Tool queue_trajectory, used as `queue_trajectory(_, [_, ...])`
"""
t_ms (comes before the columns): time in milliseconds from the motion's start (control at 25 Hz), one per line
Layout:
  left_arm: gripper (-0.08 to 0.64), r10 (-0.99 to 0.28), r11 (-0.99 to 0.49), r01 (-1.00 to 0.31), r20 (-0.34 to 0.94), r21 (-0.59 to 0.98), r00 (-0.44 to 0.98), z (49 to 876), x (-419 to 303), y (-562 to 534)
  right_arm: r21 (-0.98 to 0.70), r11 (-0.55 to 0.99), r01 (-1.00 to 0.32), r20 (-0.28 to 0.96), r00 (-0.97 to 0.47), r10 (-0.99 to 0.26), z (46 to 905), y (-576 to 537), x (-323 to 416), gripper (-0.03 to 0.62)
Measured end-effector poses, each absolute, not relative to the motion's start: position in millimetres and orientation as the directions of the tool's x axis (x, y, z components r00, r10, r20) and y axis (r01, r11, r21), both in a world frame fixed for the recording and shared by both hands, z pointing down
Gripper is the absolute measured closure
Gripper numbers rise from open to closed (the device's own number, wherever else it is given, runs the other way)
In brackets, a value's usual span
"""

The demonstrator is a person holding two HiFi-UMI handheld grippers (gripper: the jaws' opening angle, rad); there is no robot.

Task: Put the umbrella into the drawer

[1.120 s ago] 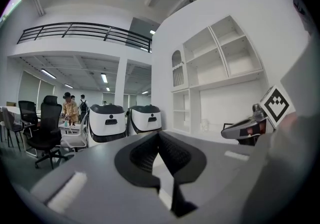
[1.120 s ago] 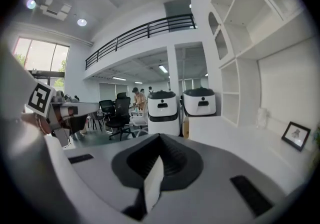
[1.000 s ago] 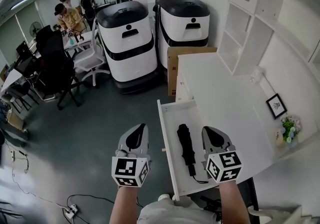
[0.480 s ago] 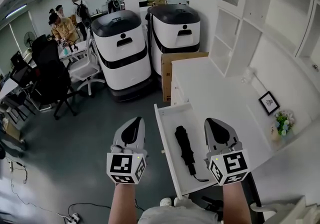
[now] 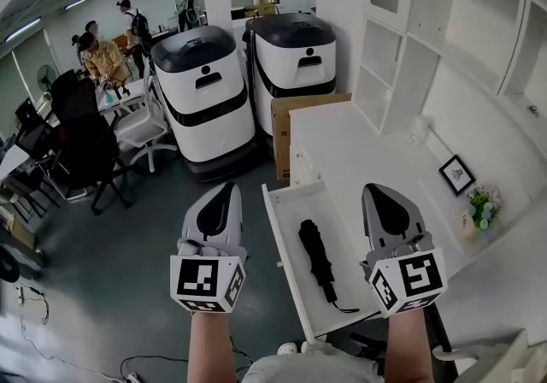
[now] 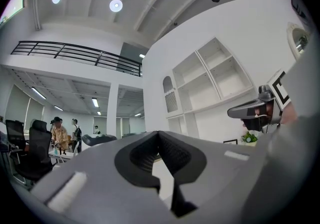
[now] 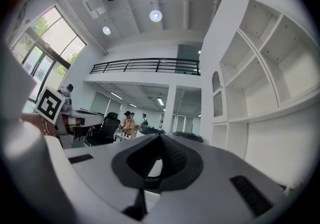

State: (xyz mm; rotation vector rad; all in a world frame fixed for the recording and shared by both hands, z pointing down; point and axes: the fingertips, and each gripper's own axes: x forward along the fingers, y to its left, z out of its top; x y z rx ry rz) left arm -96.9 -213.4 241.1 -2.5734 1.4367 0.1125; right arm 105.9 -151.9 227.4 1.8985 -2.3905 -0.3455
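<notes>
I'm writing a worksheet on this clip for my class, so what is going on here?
A person holds a gripper in each hand, one at each side of the open drawer of a white desk. The left gripper and the right gripper are both shut and hold nothing. The folded black umbrella lies inside the drawer, touched by neither. The drawer is not yet pushed in.

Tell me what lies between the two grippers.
Head view: the open drawer, holding the folded black umbrella, lies between the left gripper and right gripper.

drawer [image 5: 275, 232]: near-right corner behind right tool [image 5: 385, 197] | framed picture [image 5: 455, 174]: print unreadable
</notes>
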Motion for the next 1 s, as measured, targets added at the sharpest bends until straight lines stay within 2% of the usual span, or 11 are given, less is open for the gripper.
queue_trajectory(1000, [0.551, -0.823, -0.501, -0.855, -0.231, -0.134, 0.519, 208, -87, -217, 0.242, 0.171, -0.955, -0.118, -0.204, -0.972, 205, -154, 128, 0.586])
